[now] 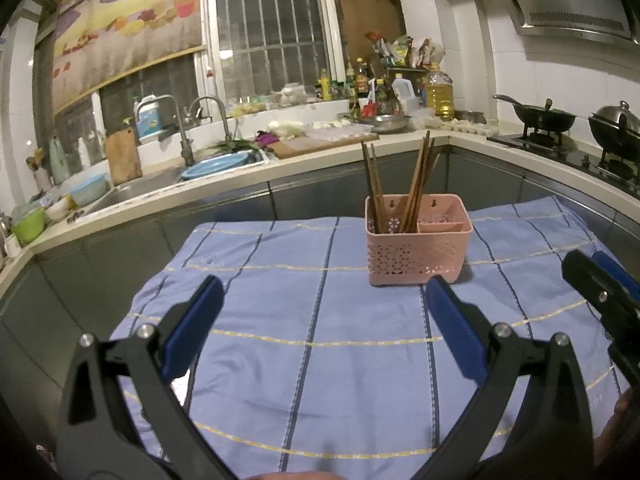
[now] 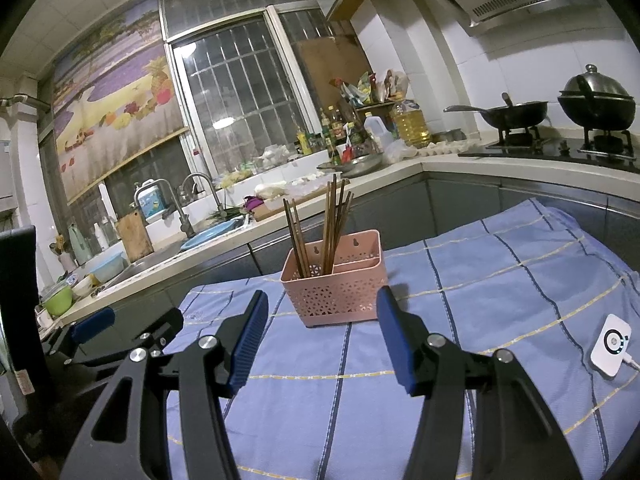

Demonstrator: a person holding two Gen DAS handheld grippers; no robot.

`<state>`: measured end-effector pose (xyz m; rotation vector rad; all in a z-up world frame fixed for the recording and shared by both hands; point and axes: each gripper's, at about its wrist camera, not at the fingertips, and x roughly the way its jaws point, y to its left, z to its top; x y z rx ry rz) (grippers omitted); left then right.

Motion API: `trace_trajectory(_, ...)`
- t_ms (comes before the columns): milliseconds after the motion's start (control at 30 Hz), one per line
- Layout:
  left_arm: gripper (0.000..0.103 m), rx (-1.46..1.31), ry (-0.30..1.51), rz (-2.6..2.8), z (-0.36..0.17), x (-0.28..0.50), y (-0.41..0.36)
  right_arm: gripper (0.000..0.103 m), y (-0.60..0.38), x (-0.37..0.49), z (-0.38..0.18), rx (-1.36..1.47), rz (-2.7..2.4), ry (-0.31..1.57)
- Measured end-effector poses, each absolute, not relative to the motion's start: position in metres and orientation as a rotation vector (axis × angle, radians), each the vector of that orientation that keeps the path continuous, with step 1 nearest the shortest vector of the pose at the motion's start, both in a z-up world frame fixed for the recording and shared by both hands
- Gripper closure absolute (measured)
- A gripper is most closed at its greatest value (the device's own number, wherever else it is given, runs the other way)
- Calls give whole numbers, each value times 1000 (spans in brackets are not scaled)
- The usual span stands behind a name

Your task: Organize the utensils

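A pink perforated utensil basket (image 1: pixel 416 248) stands on a blue striped cloth (image 1: pixel 312 320). Several brown chopsticks (image 1: pixel 404 184) stand upright in its left compartment; the right compartment looks empty. My left gripper (image 1: pixel 324 292) is open and empty, low over the cloth in front of the basket. In the right wrist view the basket (image 2: pixel 336 292) and chopsticks (image 2: pixel 320 232) are just beyond my right gripper (image 2: pixel 322 308), which is open and empty. The right gripper's tip shows in the left wrist view (image 1: pixel 600 288); the left gripper shows in the right wrist view (image 2: pixel 120 332).
A white device with a cable (image 2: pixel 610 344) lies on the cloth's right side. Behind runs a kitchen counter with a sink (image 1: pixel 160 184), cutting board (image 1: pixel 316 144), bottles (image 1: pixel 400 92) and a stove with a wok (image 2: pixel 516 116) and lidded pot (image 2: pixel 596 100).
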<state>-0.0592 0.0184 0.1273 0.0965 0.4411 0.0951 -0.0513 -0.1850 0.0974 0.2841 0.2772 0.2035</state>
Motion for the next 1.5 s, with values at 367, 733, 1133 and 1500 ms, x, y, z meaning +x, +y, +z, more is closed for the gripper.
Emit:
trace_trajectory(367,6,121,426,115,133,-60,9,46,-196,-57,96,303,196,258)
trace_trajectory(733,6,167,426,127,132,-56,-8,46,-207,-58,90,339,190,255)
trace_trajectory(1133,6,172,424,133,132,-57,-12,46,-209,-57,88,343,190,256)
trace_trajectory(1500,6,171,416,145,134,-60,-13,46,-208,-59,88,343,189,255)
